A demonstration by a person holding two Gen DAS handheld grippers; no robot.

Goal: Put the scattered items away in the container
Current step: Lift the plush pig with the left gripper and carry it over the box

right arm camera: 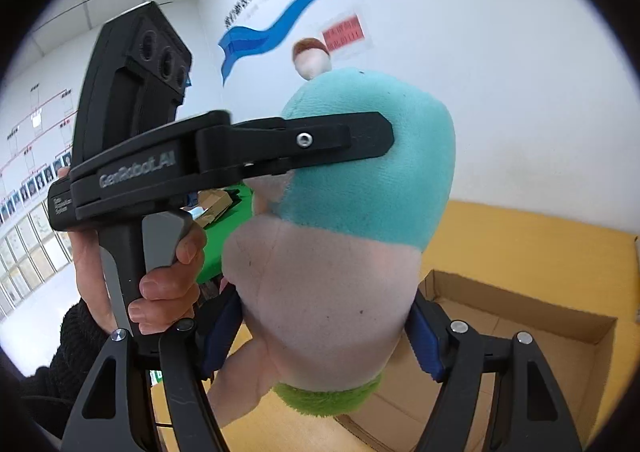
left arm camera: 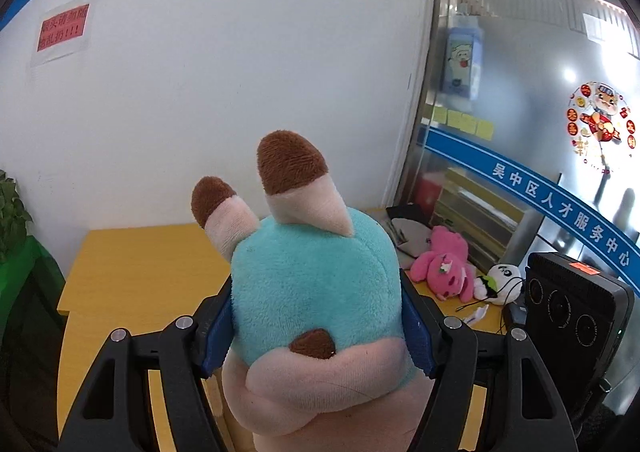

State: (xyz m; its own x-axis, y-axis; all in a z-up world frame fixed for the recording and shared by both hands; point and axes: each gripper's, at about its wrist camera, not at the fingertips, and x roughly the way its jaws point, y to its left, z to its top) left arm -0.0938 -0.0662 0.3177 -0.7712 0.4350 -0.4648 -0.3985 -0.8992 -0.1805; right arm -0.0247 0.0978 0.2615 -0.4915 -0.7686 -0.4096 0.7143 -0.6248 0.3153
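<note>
Left wrist view: the left gripper (left arm camera: 316, 332) clamps the teal-and-pink plush toy (left arm camera: 312, 292) between its blue pads, above the yellow table (left arm camera: 132, 272). Only here do a pink plush (left arm camera: 444, 266) and a small white plush (left arm camera: 502, 282) show, lying side by side at the table's far right.

Right wrist view: the right gripper (right arm camera: 324, 336) squeezes the same toy's pink lower body, above the open cardboard box (right arm camera: 520, 332). A bare hand (right arm camera: 160, 272) grips the left gripper's handle, held level.

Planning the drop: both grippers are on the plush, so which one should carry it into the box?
Probably right. The right gripper clamps the plush toy with the open cardboard box directly beyond its fingers. The left gripper faces the wall.
</note>
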